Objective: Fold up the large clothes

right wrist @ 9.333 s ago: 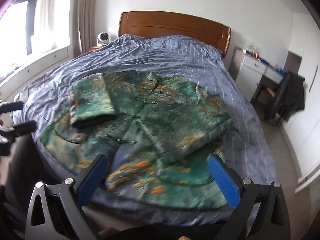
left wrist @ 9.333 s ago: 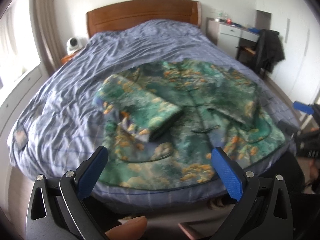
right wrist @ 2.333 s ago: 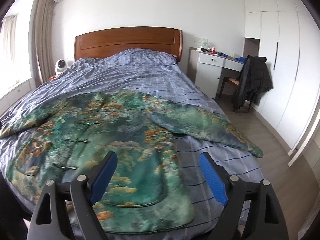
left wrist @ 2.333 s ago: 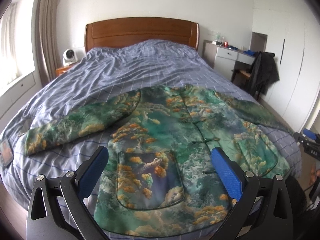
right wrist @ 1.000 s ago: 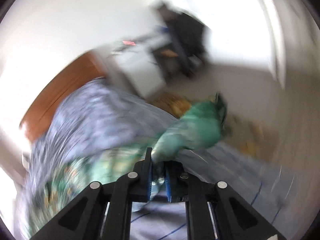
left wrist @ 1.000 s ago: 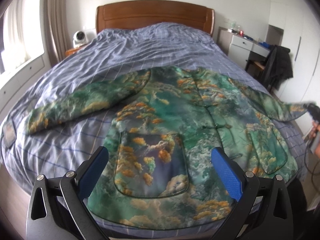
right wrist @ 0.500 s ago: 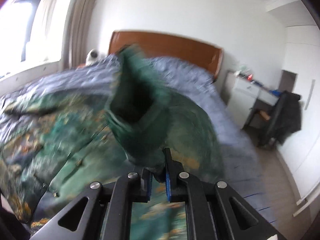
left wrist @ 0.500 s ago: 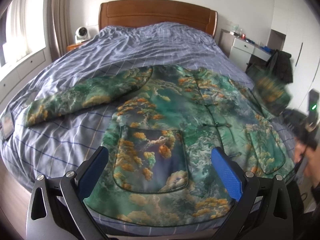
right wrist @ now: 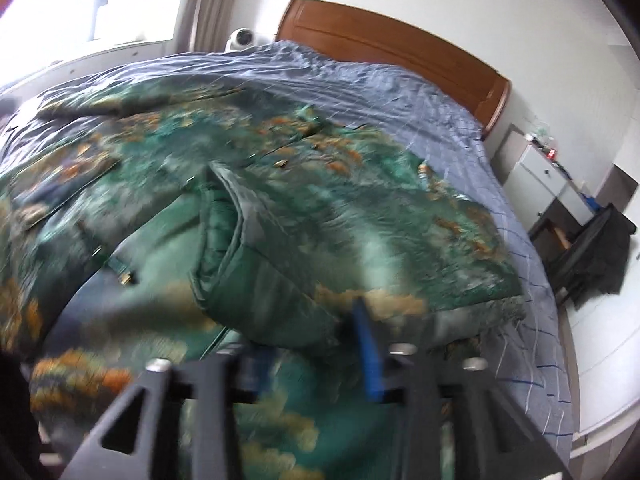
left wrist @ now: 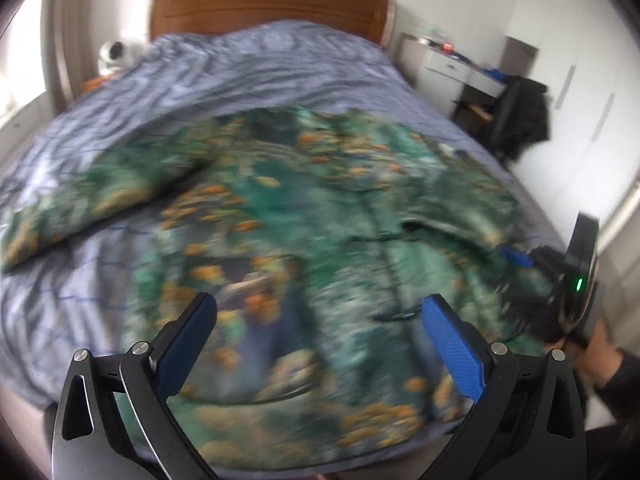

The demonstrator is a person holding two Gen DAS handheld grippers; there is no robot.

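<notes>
A green padded jacket (left wrist: 320,208) with orange print lies face up on the bed (left wrist: 260,68). Its left sleeve (left wrist: 100,192) stretches out over the blue cover. The right sleeve (right wrist: 360,220) is folded in across the jacket's front. My right gripper (right wrist: 312,348) hovers at that sleeve's cuff end with its jaws opening; the cuff lies just ahead of the pads and they are not pressing on it. In the left wrist view the right gripper (left wrist: 516,260) is at the jacket's right edge. My left gripper (left wrist: 320,320) is open and empty above the hem.
A wooden headboard (left wrist: 272,4) stands at the far end, with a white device (left wrist: 114,52) on the nightstand to its left. To the right are a white desk (left wrist: 452,64) and a chair with a black coat (left wrist: 520,116). A person's hand (left wrist: 600,344) holds the right gripper.
The right gripper swung the right sleeve from the bed's edge over onto the jacket's front and its jaws parted. The left gripper shifted a little; its view is blurred.
</notes>
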